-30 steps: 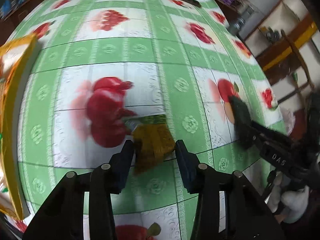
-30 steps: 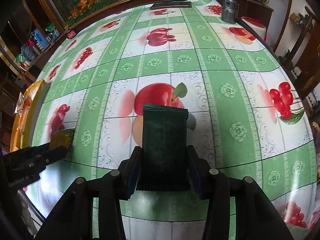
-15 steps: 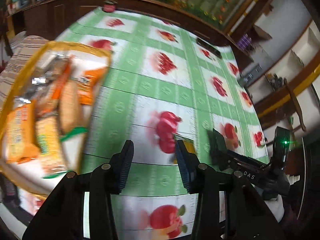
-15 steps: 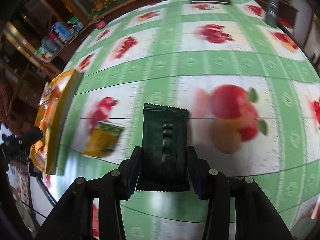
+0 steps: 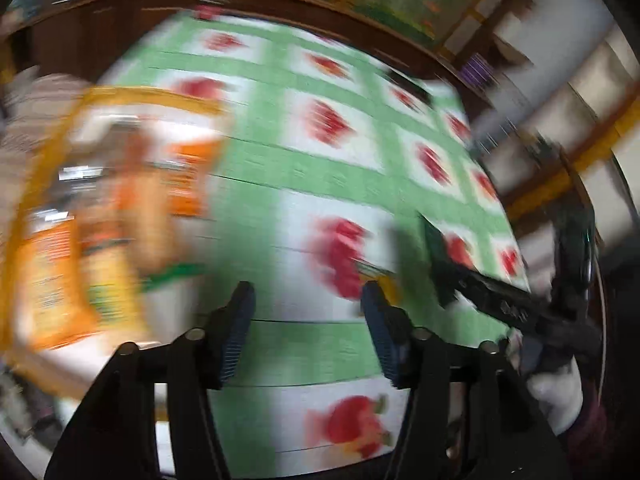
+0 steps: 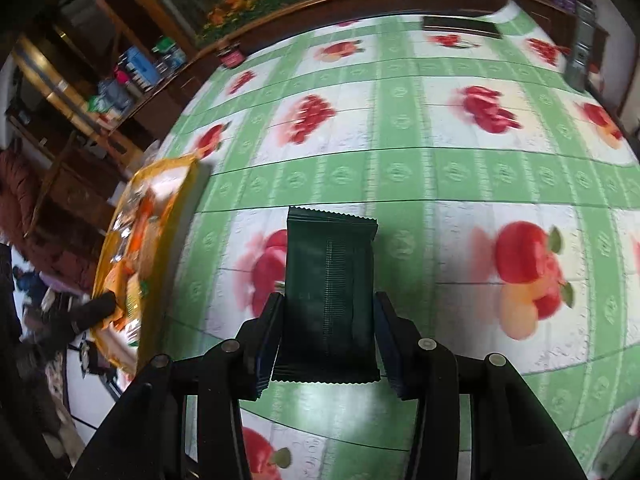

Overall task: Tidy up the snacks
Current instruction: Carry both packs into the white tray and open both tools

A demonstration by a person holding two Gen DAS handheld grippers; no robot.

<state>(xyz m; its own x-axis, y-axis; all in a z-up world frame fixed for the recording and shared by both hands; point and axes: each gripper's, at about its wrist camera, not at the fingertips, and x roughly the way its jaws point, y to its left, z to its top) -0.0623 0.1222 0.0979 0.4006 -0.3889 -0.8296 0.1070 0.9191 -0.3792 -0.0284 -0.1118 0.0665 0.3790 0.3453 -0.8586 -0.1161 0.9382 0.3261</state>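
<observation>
My right gripper [image 6: 326,320] is shut on a dark green snack packet [image 6: 330,280] and holds it above the green fruit-print tablecloth [image 6: 440,168]. The packet [image 5: 438,256] also shows at the right of the blurred left wrist view, in the right gripper [image 5: 444,280]. My left gripper [image 5: 306,320] is open and empty above the table. A small yellow snack packet [image 5: 386,278] lies on the cloth just behind its right finger. A yellow-rimmed tray [image 5: 120,96] full of orange and yellow snack packs sits to the left; it also shows in the right wrist view [image 6: 186,200].
A dark flat remote-like object [image 6: 462,26] and a grey upright object [image 6: 580,52] stand near the table's far edge. A small dark jar [image 6: 230,56] sits at the far left corner. Wooden shelves and furniture surround the table.
My left gripper has let go of the yellow packet, lifted and swung left toward the tray. My right gripper has carried the green packet leftward toward the tray.
</observation>
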